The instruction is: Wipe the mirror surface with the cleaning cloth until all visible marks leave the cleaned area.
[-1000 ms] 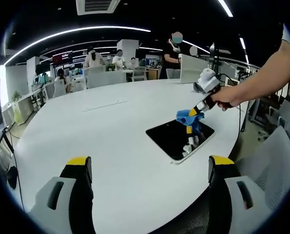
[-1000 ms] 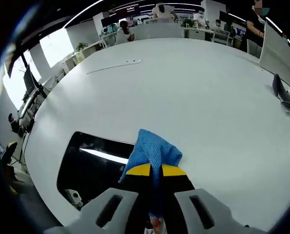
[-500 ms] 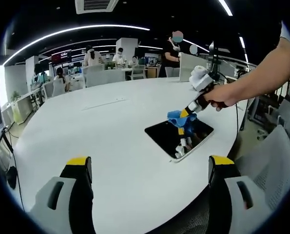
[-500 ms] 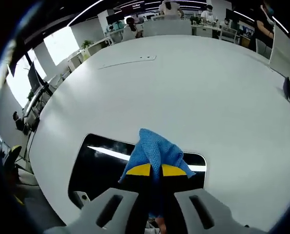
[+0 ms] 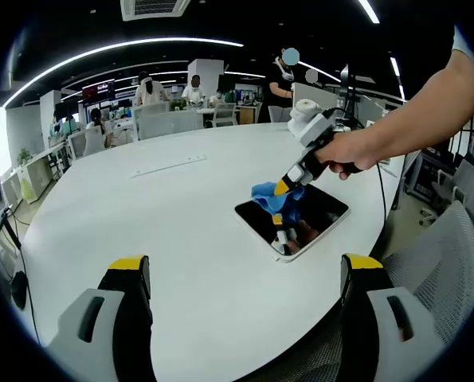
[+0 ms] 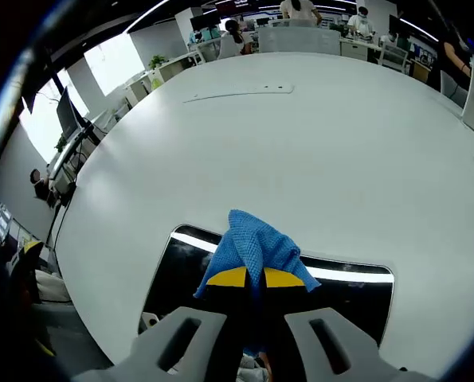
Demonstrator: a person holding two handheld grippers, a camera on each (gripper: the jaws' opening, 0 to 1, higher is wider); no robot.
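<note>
A dark rectangular mirror (image 5: 296, 223) (image 6: 177, 274) lies flat on the white table near its right edge. A blue cleaning cloth (image 5: 267, 195) (image 6: 256, 247) is bunched in my right gripper (image 5: 280, 191) (image 6: 248, 278), which is shut on it and held by a person's hand just over the mirror's far left part. The cloth hangs down toward the glass. My left gripper (image 5: 244, 274) stands open near the table's front edge, well short of the mirror, with nothing between its yellow-tipped fingers.
The large white oval table (image 5: 141, 215) stretches far back, with a thin white strip (image 5: 166, 165) (image 6: 240, 94) lying on it. People sit at desks (image 5: 173, 119) behind. A grey chair (image 5: 452, 263) stands at the right.
The right gripper with the cloth has moved left across the mirror, from its right part toward its far left corner. The left gripper has stayed put and open.
</note>
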